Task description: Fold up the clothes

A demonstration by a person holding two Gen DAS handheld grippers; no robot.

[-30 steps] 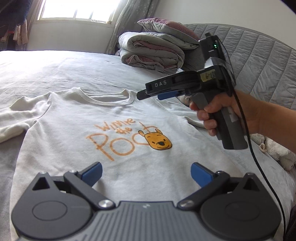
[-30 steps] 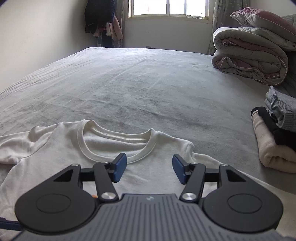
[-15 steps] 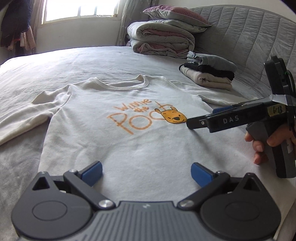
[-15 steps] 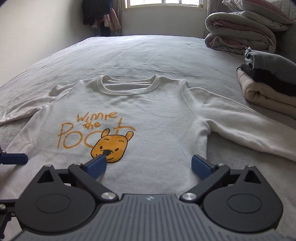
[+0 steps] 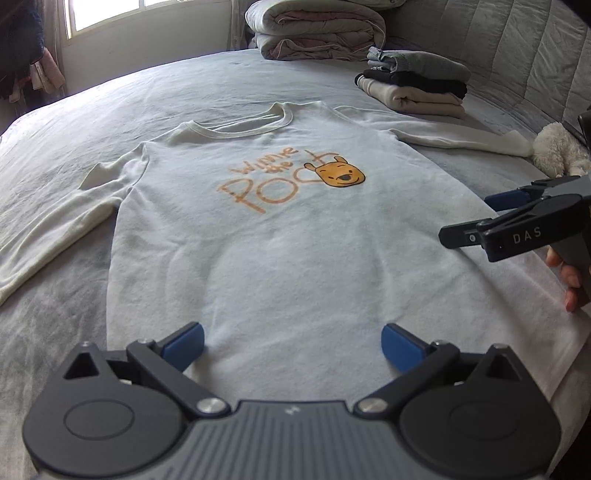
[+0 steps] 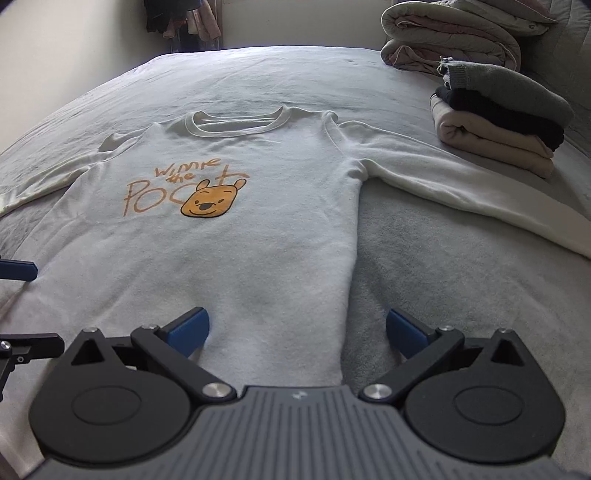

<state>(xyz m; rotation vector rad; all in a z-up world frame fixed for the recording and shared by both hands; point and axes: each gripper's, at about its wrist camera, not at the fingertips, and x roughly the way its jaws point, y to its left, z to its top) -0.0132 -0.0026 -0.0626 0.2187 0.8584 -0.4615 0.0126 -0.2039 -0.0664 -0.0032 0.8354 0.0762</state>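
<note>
bed – grey cover | sweatshirt flat | window behind

Bare bed lies open at 3 o'clock of the sweatshirt, between its body and the outstretched sleeve. At 1 o'clock a stack of folded clothes blocks the way, rolled quilts behind it. A plush toy sits at the sleeve's cuff.
</note>
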